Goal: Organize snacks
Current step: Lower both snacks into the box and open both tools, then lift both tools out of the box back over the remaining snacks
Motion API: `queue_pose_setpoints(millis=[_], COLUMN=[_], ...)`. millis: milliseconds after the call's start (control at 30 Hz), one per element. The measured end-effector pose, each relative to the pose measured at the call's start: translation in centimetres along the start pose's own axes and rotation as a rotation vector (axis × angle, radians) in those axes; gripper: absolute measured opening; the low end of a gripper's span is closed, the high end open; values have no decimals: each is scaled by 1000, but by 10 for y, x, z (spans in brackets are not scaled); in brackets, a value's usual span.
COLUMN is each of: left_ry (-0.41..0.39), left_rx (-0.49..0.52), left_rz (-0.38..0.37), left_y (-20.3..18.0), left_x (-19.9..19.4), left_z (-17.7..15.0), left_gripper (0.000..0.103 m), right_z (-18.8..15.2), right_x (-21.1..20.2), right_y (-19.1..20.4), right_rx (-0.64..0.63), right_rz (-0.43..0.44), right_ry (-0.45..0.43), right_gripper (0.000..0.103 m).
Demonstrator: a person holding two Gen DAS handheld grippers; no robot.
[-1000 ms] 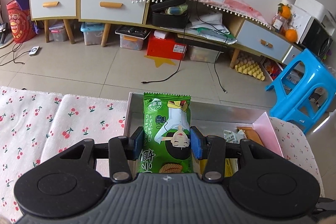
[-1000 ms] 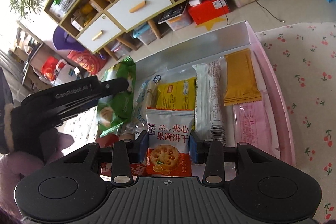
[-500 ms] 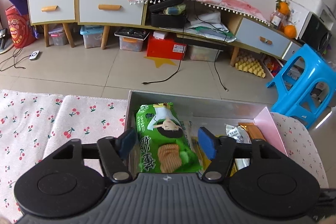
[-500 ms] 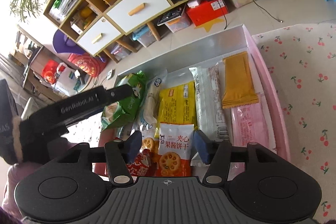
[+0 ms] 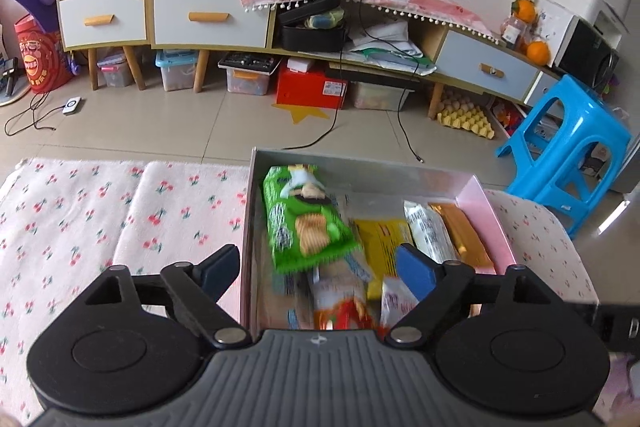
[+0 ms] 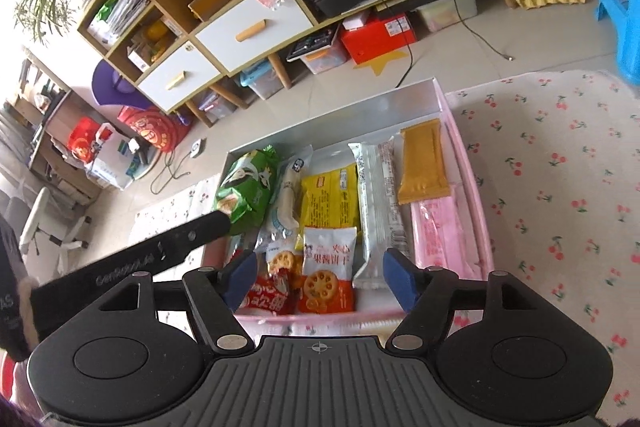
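Note:
A pink box [image 6: 472, 187] on the cherry-print cloth holds several snack packets. A green cracker bag [image 5: 306, 223] [image 6: 246, 189] lies at its left side. My left gripper [image 5: 318, 267] hovers over the box with its jaws opening, wide apart and touching nothing. An orange-and-white jam biscuit pack [image 6: 329, 275] lies at the box's near end beside a red pack [image 6: 266, 297]. Above them my right gripper [image 6: 318, 277] has its jaws opening, clear of the pack. Yellow [image 6: 330, 197], white [image 6: 378, 207], orange [image 6: 424, 163] and pink [image 6: 444, 231] packets fill the rest.
The cherry-print cloth [image 5: 80, 219] [image 6: 560, 167] covers the table on both sides of the box [image 5: 490, 223]. A blue plastic stool [image 5: 564, 151] stands on the floor at the right. Cabinets, storage bins and cables lie beyond the table edge.
Both grippers let go and spread their jaws. The green bag dropped into the box's left side, the jam biscuit pack came to rest at its near end, and both grippers lifted away.

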State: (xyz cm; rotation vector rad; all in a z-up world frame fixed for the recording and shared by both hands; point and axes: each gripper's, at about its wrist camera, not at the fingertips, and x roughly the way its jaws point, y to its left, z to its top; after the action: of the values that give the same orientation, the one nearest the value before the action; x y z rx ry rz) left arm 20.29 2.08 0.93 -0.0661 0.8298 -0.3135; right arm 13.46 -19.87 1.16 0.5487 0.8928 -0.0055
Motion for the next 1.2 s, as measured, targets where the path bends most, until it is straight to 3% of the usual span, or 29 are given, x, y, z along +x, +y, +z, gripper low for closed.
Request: queue_pose_setpoints(millis=[100,733,1200], left_ry=[3,38,-44], left_rx=[-3,14,219], left_rz=[-8,30,39], left_y=[0,-2,7], left_x=[-9,-48,-26], left_z=[-8,-63,-103], left_gripper=[89,101,102], right_z=[-5,-53,-83], right_x=[-11,-50,-28], right_y=[2,1,-8], right_rx=[-14,-77,-209], right_rz=[-19,-99,-120], right_ry=[-2,7,-46], right_gripper=[77,85,86])
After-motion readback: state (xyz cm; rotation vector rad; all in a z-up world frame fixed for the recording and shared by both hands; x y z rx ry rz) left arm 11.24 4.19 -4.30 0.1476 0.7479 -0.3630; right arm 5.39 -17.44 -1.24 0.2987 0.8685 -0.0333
